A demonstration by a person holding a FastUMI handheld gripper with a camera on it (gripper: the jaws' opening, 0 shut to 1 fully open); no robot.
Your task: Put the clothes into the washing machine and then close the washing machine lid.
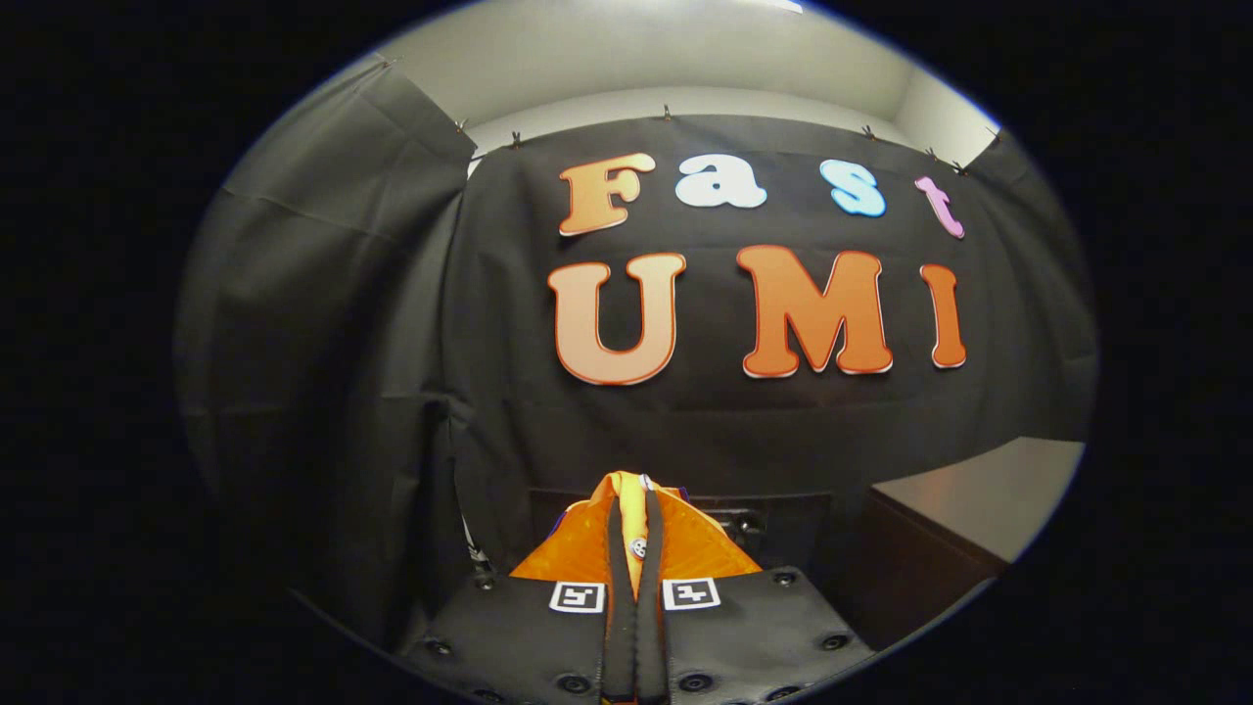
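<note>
An orange garment (587,553) is held clamped in the claw (634,548), low centre of frame. Transport step is judged underway; the washing machine must be located next.

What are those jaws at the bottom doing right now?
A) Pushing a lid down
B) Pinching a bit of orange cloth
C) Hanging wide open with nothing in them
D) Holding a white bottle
B: the gripper has its jaws closed nearly together, with the orange garment pinched between them and bunched up on both sides.
</note>
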